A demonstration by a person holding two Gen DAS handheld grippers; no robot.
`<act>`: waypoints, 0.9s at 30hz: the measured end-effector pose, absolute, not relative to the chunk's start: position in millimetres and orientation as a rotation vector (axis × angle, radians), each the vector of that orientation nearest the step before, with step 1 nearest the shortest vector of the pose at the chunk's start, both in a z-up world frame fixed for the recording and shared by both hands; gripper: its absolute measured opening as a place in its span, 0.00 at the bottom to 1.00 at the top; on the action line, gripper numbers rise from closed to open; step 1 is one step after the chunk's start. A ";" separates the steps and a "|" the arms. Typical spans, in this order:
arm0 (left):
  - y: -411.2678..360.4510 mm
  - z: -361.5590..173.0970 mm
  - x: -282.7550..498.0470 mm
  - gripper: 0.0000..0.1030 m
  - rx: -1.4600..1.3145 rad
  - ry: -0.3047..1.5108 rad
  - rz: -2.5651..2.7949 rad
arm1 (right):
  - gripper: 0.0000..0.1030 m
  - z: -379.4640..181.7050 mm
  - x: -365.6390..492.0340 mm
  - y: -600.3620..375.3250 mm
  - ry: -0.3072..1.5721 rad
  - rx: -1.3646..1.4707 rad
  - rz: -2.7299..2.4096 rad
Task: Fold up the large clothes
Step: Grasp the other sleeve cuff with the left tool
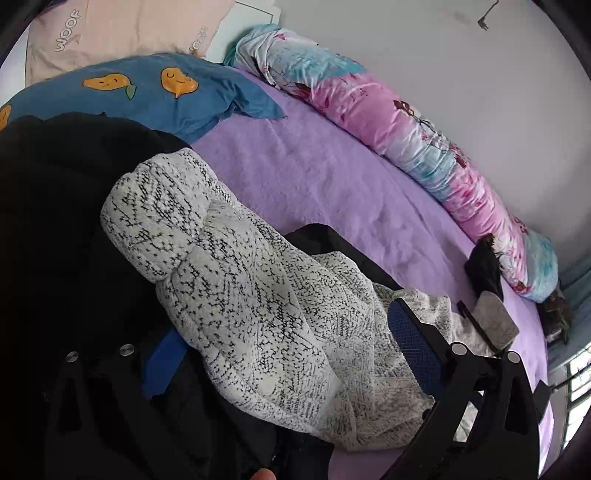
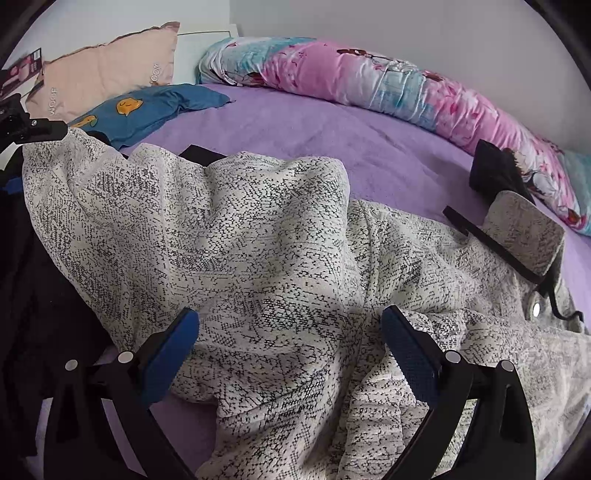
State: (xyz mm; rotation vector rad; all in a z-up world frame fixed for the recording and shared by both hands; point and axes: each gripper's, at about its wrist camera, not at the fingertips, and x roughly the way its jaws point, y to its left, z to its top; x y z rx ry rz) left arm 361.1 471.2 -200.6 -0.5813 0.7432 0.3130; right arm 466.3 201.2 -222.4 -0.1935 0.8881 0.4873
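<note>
A large white knit garment flecked with black (image 2: 258,229) lies crumpled on the purple bed sheet (image 2: 369,147). Its grey flap with black trim (image 2: 524,232) lies to the right. My right gripper (image 2: 291,343) hovers open just over the garment's near part, nothing between its blue pads. In the left wrist view a thick rolled fold of the garment (image 1: 236,277) runs between the wide-apart fingers of my left gripper (image 1: 286,350), which is open. A black garment (image 1: 55,221) is heaped on the left under that fold. The left gripper (image 2: 33,129) also shows at the garment's far left edge.
A blue pillow with orange prints (image 1: 147,92) and a peach pillow (image 1: 110,29) lie at the bed's head. A rolled pink and teal quilt (image 1: 406,122) runs along the white wall. A small dark item (image 2: 495,170) rests against it. Bare sheet lies between garment and quilt.
</note>
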 end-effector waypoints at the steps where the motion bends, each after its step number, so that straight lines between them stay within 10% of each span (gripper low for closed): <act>1: 473.1 -202.5 361.6 0.95 -0.599 0.743 0.310 | 0.93 -222.8 466.8 200.6 0.887 -0.190 0.490; 10: 476.1 -207.9 367.5 0.93 -0.628 0.748 0.337 | 0.93 -225.7 460.5 194.8 0.856 -0.182 0.507; 15: 479.2 -211.5 370.7 0.66 -0.635 0.756 0.354 | 0.93 -223.0 459.0 190.8 0.845 -0.176 0.510; 27: 493.2 -216.5 366.5 0.46 -0.713 0.699 0.272 | 0.93 -220.3 452.2 182.9 0.816 -0.156 0.513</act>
